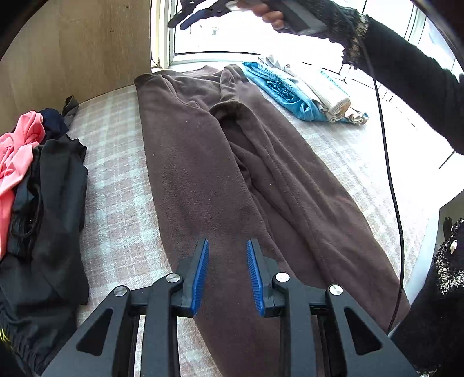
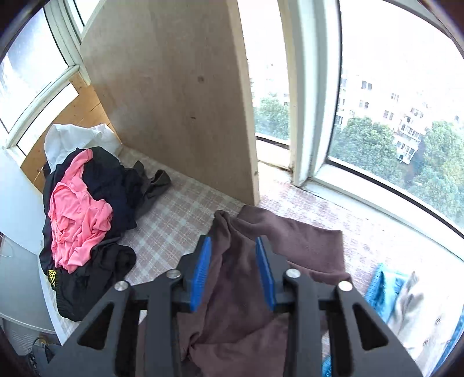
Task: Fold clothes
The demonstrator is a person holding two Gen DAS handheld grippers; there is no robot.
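Brown fleece trousers (image 1: 203, 162) lie stretched lengthwise on the checked cover (image 1: 116, 179), one leg rumpled and partly doubled over toward the far end. My left gripper (image 1: 227, 246) hovers over the near end of the trousers, open, with nothing between its blue pads (image 1: 200, 278). In the left wrist view, a hand in a black sleeve (image 1: 411, 72) holds my right gripper (image 1: 188, 16) high above the far end. In the right wrist view, my right gripper (image 2: 233, 246) is open above the trousers (image 2: 237, 290). The cloth lies below the pads and neither pad presses on it.
A heap of pink and black clothes (image 1: 20, 153) (image 2: 78, 208) sits at the left. Folded blue and beige pieces (image 1: 304, 95) (image 2: 385, 290) lie at the right. A wooden board (image 2: 174, 101) and the window frame (image 2: 304, 116) close off the far side. A black cable (image 1: 388, 174) hangs at the right.
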